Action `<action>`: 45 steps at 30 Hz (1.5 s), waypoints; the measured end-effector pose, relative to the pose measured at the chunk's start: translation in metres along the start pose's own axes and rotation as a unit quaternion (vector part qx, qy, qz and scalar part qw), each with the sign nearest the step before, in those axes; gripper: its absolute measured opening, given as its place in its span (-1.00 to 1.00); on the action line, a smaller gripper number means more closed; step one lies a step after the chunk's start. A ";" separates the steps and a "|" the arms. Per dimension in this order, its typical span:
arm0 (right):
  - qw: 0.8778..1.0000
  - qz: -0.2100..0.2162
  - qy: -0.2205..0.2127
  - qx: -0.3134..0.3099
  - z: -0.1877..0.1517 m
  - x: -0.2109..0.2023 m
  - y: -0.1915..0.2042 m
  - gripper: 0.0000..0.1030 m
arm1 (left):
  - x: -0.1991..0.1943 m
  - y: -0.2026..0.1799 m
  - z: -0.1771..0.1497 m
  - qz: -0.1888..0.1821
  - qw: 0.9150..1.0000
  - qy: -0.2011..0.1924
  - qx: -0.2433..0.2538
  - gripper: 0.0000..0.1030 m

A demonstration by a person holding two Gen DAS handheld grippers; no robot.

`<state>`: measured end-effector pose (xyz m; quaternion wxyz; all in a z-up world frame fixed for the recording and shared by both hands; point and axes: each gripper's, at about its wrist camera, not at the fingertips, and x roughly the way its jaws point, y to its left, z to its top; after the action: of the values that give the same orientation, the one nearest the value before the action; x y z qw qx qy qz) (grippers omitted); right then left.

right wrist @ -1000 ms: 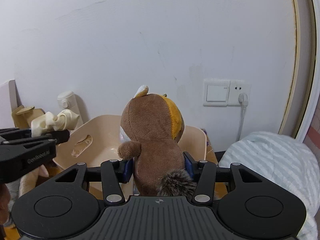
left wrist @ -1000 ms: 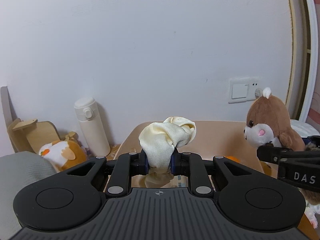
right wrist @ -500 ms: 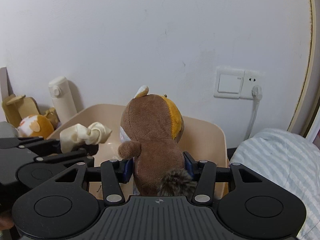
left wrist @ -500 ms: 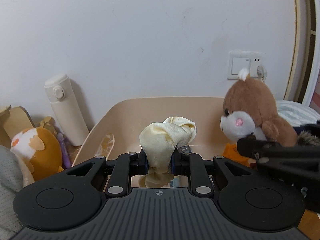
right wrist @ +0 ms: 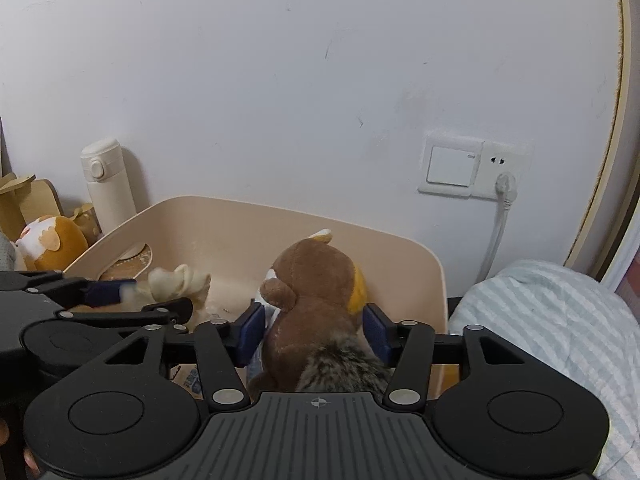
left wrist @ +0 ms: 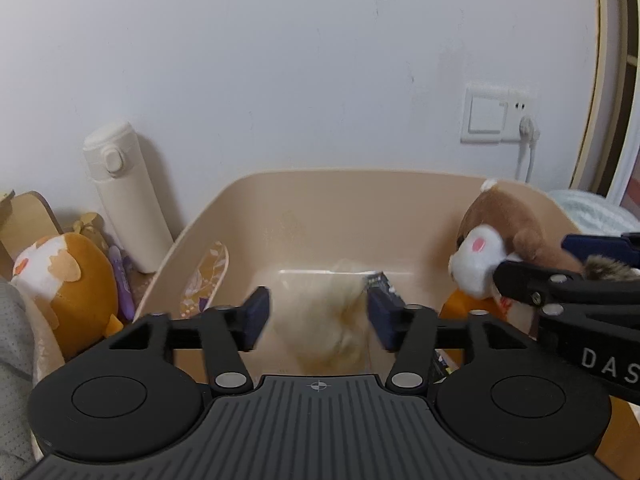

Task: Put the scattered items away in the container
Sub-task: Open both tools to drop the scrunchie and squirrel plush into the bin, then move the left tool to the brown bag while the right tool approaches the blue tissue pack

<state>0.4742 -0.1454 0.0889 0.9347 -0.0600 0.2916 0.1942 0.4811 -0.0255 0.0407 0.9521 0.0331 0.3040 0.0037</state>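
The letters "DAS" stand on the right tool [left wrist: 532, 276].

Both wrist cameras look forward and down, close over the bin [left wrist: 400, 184], facing the wall [right wrist: 280, 80]; both views share bin, wall and bottle [left wrist: 120, 196]

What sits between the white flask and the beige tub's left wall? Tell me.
Nothing: in the left wrist view the tall white flask stands right beside the beige plastic tub, with only bare surface showing between them.
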 end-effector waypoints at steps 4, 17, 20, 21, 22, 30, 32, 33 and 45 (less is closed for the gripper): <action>1.000 0.001 -0.018 0.009 0.000 -0.019 -0.004 0.34 | -0.019 0.002 0.002 -0.001 1.000 -0.020 0.005 0.37; 0.996 0.007 -0.085 0.017 -0.007 -0.101 -0.015 0.54 | -0.082 0.012 -0.005 -0.003 0.998 -0.058 0.004 0.52; 0.996 0.005 -0.091 0.021 -0.015 -0.115 -0.020 0.62 | -0.097 0.016 -0.014 -0.005 0.998 -0.062 0.003 0.52; 0.995 0.004 -0.092 0.023 -0.017 -0.120 -0.022 0.63 | -0.103 0.017 -0.017 -0.006 0.998 -0.063 0.004 0.52; 0.995 0.005 -0.093 0.024 -0.020 -0.125 -0.023 0.63 | -0.109 0.018 -0.021 -0.008 0.998 -0.066 0.006 0.52; 0.995 0.010 -0.095 0.036 -0.053 -0.158 -0.026 0.69 | -0.162 0.023 -0.058 -0.015 0.995 -0.088 0.042 0.57; 0.995 0.015 -0.092 0.034 -0.063 -0.165 -0.025 0.76 | -0.172 0.024 -0.069 -0.014 0.995 -0.088 0.047 0.58; 0.995 0.017 -0.091 0.033 -0.068 -0.168 -0.024 0.78 | -0.177 0.025 -0.073 -0.014 0.995 -0.088 0.048 0.59; 0.998 0.030 -0.061 0.010 -0.118 -0.186 -0.007 0.96 | -0.200 0.029 -0.127 -0.013 0.998 -0.046 0.050 0.60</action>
<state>0.2754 -0.2391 0.0974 0.9450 -0.0295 0.2379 0.2225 0.2446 0.0060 0.0548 0.9622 0.0765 0.2601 -0.0255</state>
